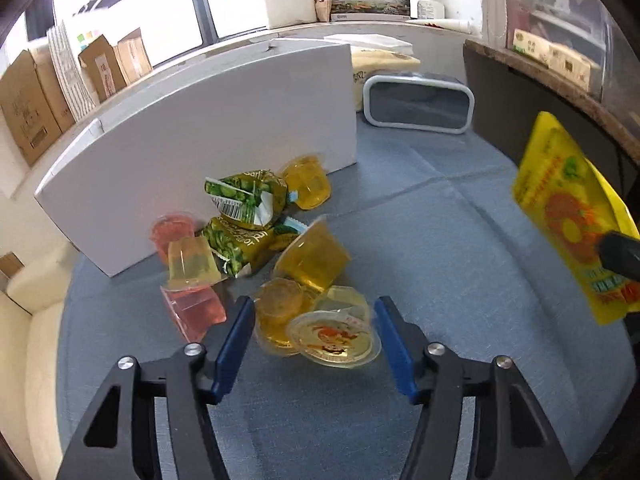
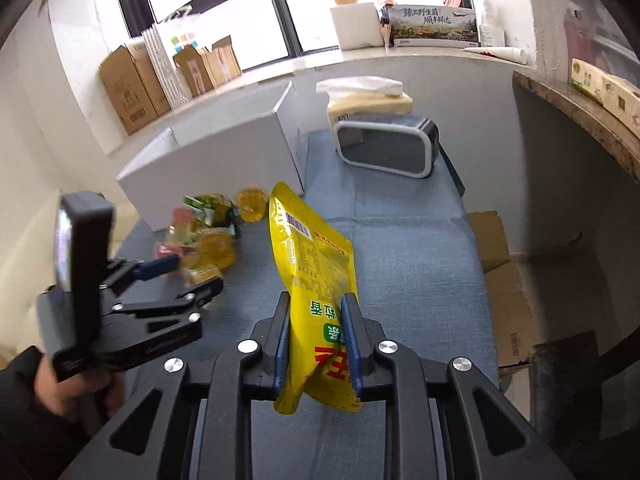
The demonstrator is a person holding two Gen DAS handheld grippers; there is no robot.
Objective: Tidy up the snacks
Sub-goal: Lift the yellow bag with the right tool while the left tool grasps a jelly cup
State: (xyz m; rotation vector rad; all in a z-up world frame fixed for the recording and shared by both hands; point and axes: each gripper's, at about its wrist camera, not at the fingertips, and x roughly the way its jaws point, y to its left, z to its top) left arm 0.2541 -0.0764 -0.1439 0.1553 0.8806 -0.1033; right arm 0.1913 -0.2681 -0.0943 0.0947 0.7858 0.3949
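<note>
Snacks are heaped on a blue cloth that covers the table, just in front of a white box. In the heap, two green packets are stacked against the box wall, with yellow jelly cups and pink jelly cups scattered around them, several tipped on their sides. One flat-lying cup with a printed lid is seen nearest the left gripper.

The left gripper is held low over the near edge of the heap, with its blue fingers spread wide apart; nothing is gripped between them, and the lidded cup and a yellow cup beside it are framed in the gap. Whether the fingers touch the cups cannot be told.

A yellow pouch is clamped between the fingers of the right gripper, pinched near its lower end and held clear of the cloth, with its printed back panel turned to the wrist camera and its far end tilted away toward the box. In the left wrist view the same pouch is seen at the right edge, raised above the cloth and well apart from the heap.

A grey-framed clock-like device is set on the cloth to the right of the box, with a tissue pack behind it. Cardboard boxes are lined up on the window sill.
</note>
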